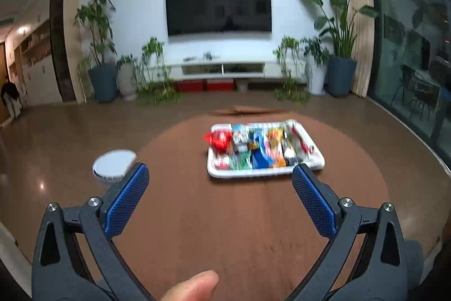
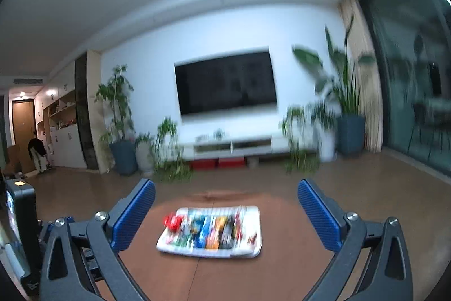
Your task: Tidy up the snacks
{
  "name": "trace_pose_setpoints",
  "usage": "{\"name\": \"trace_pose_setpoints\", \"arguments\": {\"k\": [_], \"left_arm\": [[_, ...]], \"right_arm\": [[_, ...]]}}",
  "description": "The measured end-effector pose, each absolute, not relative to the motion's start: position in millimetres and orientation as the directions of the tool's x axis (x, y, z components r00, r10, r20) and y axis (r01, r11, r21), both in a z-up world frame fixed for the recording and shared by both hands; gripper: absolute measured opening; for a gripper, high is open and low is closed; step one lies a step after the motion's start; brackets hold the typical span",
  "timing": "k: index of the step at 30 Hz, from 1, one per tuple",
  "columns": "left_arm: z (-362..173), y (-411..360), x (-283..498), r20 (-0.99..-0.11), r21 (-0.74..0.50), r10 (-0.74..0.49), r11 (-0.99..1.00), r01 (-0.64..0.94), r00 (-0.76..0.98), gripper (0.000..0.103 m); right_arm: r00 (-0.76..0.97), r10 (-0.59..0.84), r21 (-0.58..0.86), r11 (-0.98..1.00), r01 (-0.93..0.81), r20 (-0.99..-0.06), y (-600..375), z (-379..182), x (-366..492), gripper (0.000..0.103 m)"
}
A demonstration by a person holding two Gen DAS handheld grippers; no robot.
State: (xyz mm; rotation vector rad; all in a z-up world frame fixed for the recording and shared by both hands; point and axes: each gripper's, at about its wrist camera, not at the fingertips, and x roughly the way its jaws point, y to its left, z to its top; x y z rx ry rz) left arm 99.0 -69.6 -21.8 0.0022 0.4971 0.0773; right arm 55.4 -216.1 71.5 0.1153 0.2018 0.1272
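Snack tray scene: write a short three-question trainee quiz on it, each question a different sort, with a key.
1. True or false: the left tool has a snack between its fingers.
2. Multiple choice: the snack packets lie (A) scattered over the table, (B) in rows on the white tray, (C) in the round white container.
3. Fill in: on the wall behind the brown table hangs a dark ____.

Key: 1 false; 2 B; 3 television.
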Motion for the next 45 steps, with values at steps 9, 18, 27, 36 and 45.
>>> {"name": "trace_pose_setpoints", "arguments": {"k": [9, 18, 27, 36, 45], "left_arm": [[-66, -69, 104, -0.588, -0.018, 0.048, 0.997, -0.072, 0.807, 0.103], [-90, -64, 118, -0.641, -0.008, 0.063, 0.996, -0.089, 0.765, 0.103], [-97, -60, 125, -0.664, -0.014, 0.058, 0.996, -0.09, 0.745, 0.103], [-98, -60, 123, -0.674, -0.027, 0.041, 0.996, -0.08, 0.738, 0.103], [-102, -61, 125, -0.678, -0.027, 0.042, 0.996, -0.082, 0.733, 0.103]], "right_arm": [[0.903, 0.05, 0.084, 0.996, -0.016, -0.426, -207, 12, 61, 0.103], [0.832, 0.017, 0.047, 0.999, 0.011, -0.555, -198, -26, 66, 0.103], [0.803, 0.021, 0.022, 1.0, -0.009, -0.595, -188, -37, 65, 0.103], [0.792, 0.02, 0.008, 1.0, -0.019, -0.61, -182, -37, 67, 0.103], [0.785, 0.02, 0.004, 1.0, -0.022, -0.619, -178, -39, 67, 0.103]]}}
